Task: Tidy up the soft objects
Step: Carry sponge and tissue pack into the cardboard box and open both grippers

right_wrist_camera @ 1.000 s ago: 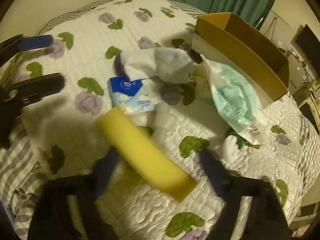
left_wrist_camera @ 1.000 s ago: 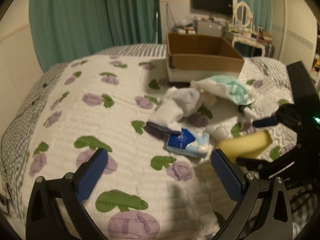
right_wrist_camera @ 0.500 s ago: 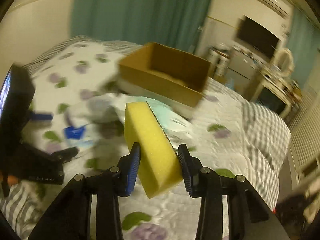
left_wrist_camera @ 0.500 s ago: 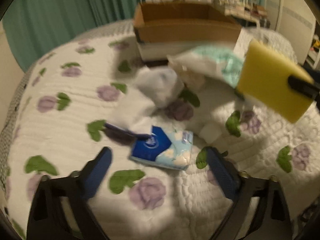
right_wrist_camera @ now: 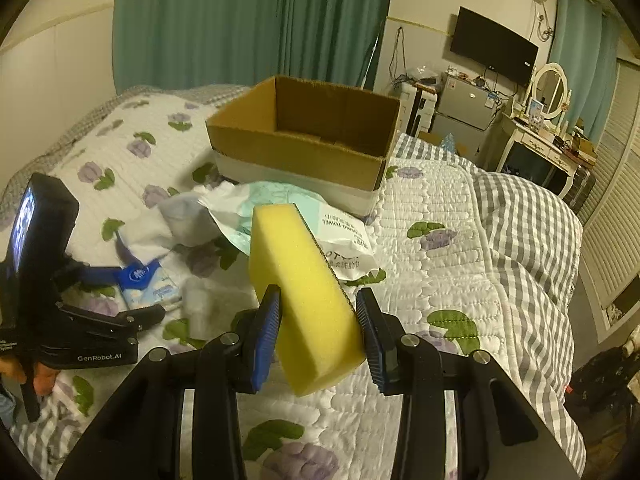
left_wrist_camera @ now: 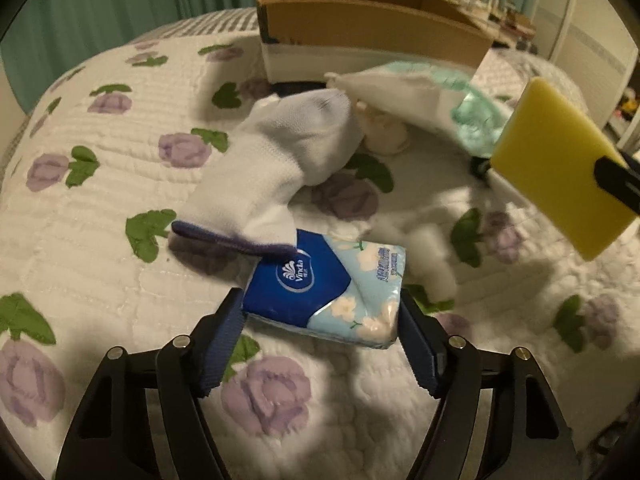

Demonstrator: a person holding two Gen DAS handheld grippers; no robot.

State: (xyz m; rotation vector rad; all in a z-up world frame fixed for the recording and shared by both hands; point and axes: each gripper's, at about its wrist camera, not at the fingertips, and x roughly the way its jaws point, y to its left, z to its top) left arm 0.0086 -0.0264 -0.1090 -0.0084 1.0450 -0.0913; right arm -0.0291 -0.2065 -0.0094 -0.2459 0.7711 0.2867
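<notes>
My right gripper point(right_wrist_camera: 318, 320) is shut on a yellow sponge point(right_wrist_camera: 298, 292) and holds it above the bed, in front of the open cardboard box point(right_wrist_camera: 304, 140). The sponge also shows at the right of the left wrist view point(left_wrist_camera: 560, 168). My left gripper point(left_wrist_camera: 320, 320) is open with its jaws on either side of a blue tissue pack point(left_wrist_camera: 328, 284) lying on the quilt; the pads are at the pack's near corners. A white sock point(left_wrist_camera: 288, 160) with a purple cuff lies partly on the pack. A white and green towel bag point(left_wrist_camera: 420, 88) lies by the box.
The cardboard box point(left_wrist_camera: 360, 28) stands on the floral quilt point(left_wrist_camera: 100, 220) at the back. A small white wad point(right_wrist_camera: 200, 308) lies near the tissue pack. A grey checked blanket point(right_wrist_camera: 528, 232) covers the bed's right side. Dresser, fridge and TV stand beyond.
My left gripper has moved forward and down until its jaws straddle the tissue pack. My right gripper has picked the yellow sponge up off the quilt and turned toward the box.
</notes>
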